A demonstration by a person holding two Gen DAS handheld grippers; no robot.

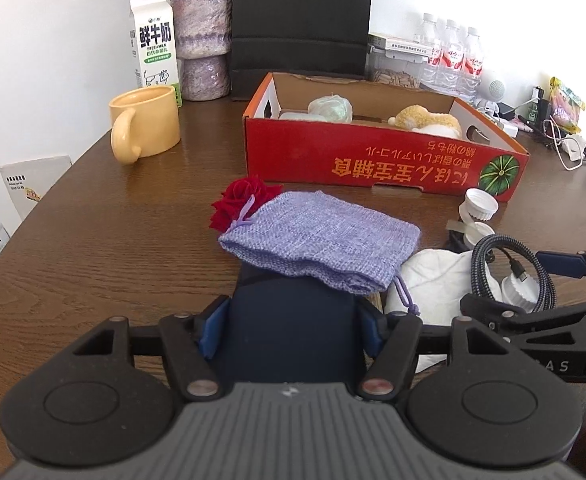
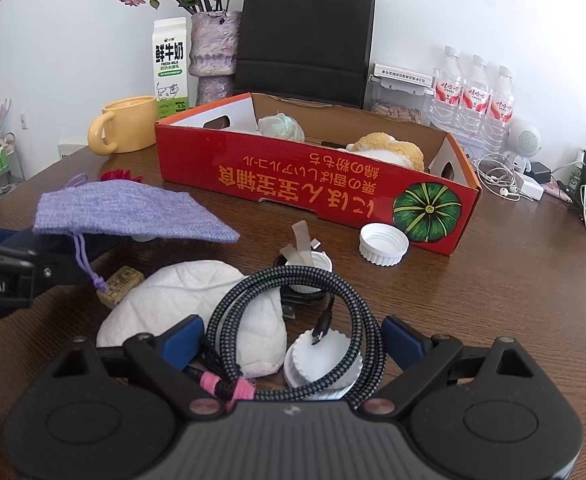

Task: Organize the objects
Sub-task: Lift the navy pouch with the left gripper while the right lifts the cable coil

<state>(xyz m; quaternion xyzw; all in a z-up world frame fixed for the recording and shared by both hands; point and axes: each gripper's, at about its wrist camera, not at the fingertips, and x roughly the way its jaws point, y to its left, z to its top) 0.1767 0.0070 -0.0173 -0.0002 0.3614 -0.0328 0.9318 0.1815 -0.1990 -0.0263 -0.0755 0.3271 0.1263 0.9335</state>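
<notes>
My left gripper (image 1: 293, 320) is shut on a dark blue flat object (image 1: 293, 340) held between its blue pads. A purple woven pouch (image 1: 317, 240) lies across that object's far end, raised off the table in the right wrist view (image 2: 133, 212). A red fabric rose (image 1: 241, 200) sits just behind it. My right gripper (image 2: 293, 336) stands open around a coiled braided cable (image 2: 229, 308) resting on a white cap (image 2: 321, 360) and crumpled white paper (image 2: 181, 292). I see no squeeze on the coil. The red cardboard box (image 2: 293, 176) stands beyond.
The box holds a yellow plush (image 1: 429, 120) and a pale green bundle (image 1: 331, 110). A loose white cap (image 2: 383, 244) and a cork (image 2: 121, 284) lie on the brown table (image 1: 93, 260). A yellow mug (image 1: 149, 124), milk carton (image 1: 157, 44), vase (image 1: 203, 40), black bag (image 1: 301, 28) and water bottles (image 1: 453, 56) line the back.
</notes>
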